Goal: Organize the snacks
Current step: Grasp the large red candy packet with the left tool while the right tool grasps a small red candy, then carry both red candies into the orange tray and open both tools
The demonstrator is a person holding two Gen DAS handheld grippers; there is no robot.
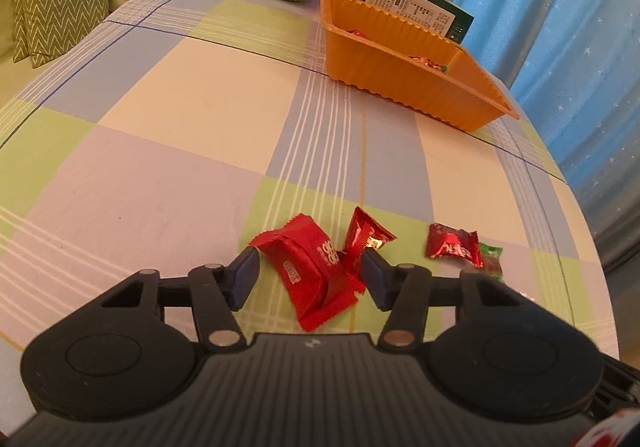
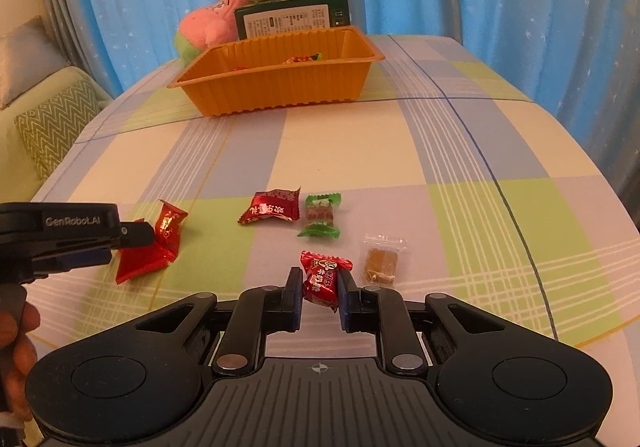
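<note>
Between the right gripper's [image 2: 319,289] jaws sits a red candy [image 2: 325,279], pinched or nearly so; I cannot tell. Spread wide, the left gripper [image 1: 308,273] straddles a red packet [image 1: 310,271]. Ahead, the tray [image 2: 280,87] holds few candies; most remain outside.

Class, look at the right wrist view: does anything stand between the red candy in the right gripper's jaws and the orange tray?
Nothing visible does. The red candy sits between the right gripper fingers; bare tablecloth runs to the orange tray. The red packet and green candy lie flat beside that line.
</note>
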